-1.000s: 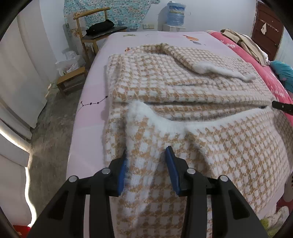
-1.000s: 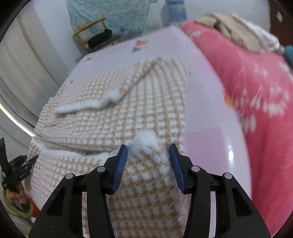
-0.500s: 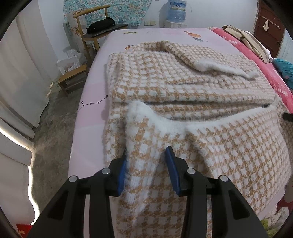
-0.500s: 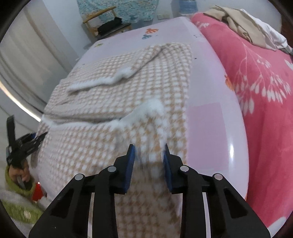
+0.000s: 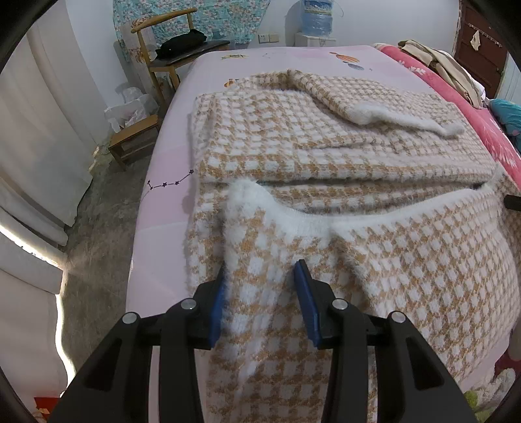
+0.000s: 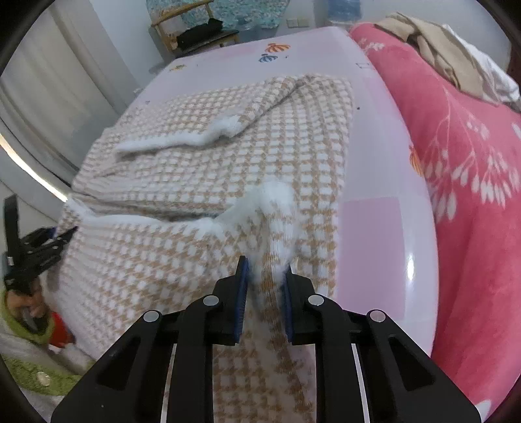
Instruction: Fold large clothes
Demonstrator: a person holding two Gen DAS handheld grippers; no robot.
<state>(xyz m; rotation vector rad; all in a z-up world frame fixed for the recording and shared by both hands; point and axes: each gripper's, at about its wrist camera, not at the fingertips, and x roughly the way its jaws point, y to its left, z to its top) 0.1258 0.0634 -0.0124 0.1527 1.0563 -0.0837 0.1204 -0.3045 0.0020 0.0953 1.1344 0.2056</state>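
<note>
A large tan-and-white checked sweater (image 5: pixel 325 153) lies partly folded on a pink bed (image 5: pixel 169 156), a sleeve (image 5: pixel 374 107) folded across its top. Its white-trimmed hem (image 5: pixel 309 224) is lifted toward the folded part. My left gripper (image 5: pixel 260 286) has its jaws around the hem's left corner, with fabric between the blue pads. My right gripper (image 6: pixel 265 283) is shut on the hem's right corner (image 6: pixel 276 208). The sweater (image 6: pixel 211 162) and the left gripper (image 6: pixel 35 250) also show in the right wrist view.
A wooden chair (image 5: pixel 176 48) with a black item and a low stool (image 5: pixel 133 140) stand left of the bed. A red floral blanket (image 6: pixel 472 195) with a beige garment (image 6: pixel 439 48) lies on the right. A water jug (image 5: pixel 317 16) stands by the far wall.
The right gripper's jaws have closed on the hem's right corner and lifted it. The left gripper still holds the left corner and has moved slightly forward.
</note>
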